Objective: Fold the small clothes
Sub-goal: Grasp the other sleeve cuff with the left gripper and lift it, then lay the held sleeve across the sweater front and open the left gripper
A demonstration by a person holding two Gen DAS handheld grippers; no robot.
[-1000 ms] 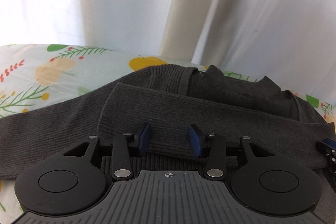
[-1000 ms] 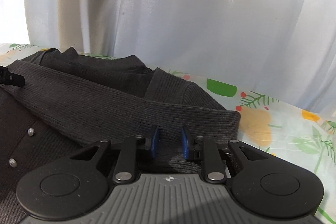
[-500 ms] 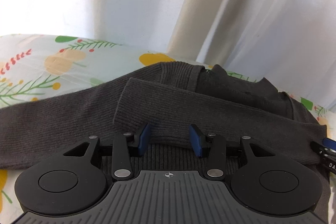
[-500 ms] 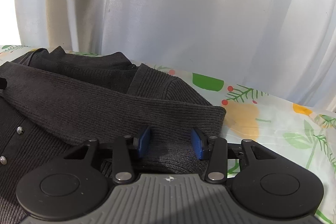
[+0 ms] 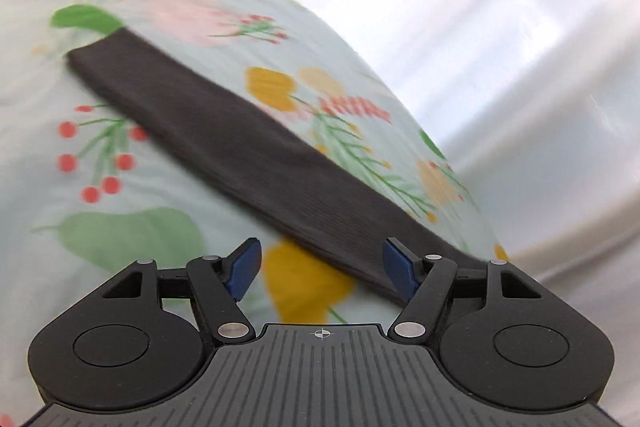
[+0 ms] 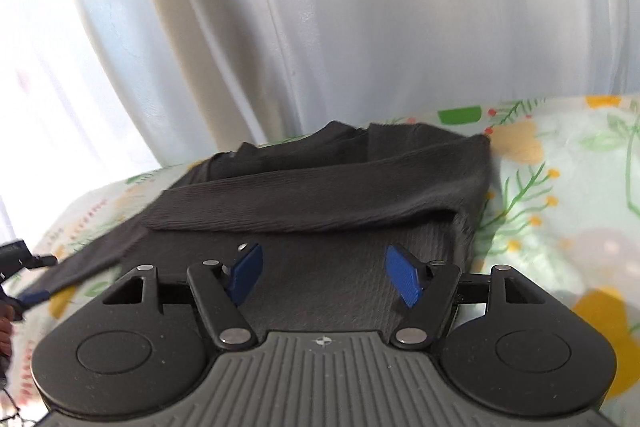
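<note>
While both tools are hanging with their jaws spread and nothing in them, the left gripper (image 5: 322, 273) is facing the one sleeve (image 5: 224, 151) lying stretched across the floral sheet (image 5: 120, 235), and the right gripper (image 6: 324, 277) is hovering over the dark ribbed top (image 6: 340, 195), whose other sleeve is lying folded across it; a careless pinch, I judge, is risking gathering sheet with the knit, or dragging that finished fold askew. Open bedding is lying all round the long sleeve, though the white curtain (image 6: 360, 27) is hanging just past the collar.
</note>
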